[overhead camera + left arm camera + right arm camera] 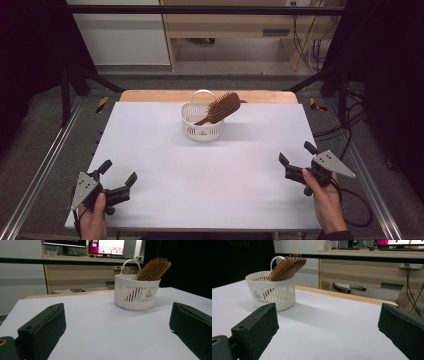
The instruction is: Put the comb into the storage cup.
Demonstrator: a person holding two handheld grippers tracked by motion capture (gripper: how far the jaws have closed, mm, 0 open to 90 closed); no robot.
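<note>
Already the brown hairbrush [221, 108] sits leaning in the little white basket [202, 131] at the far side of the worktop [200, 175], while the left gripper [118, 179] and right gripper [296, 153] rest far back with jaws wide and empty, so little looks left.

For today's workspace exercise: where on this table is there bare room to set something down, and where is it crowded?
Bare: the wide white table stretch between the left gripper and right gripper, reaching up to the basket, plus both strips beside the basket. Crowded: the basket itself at the far middle, with the hairbrush leaning out over its rim.
</note>
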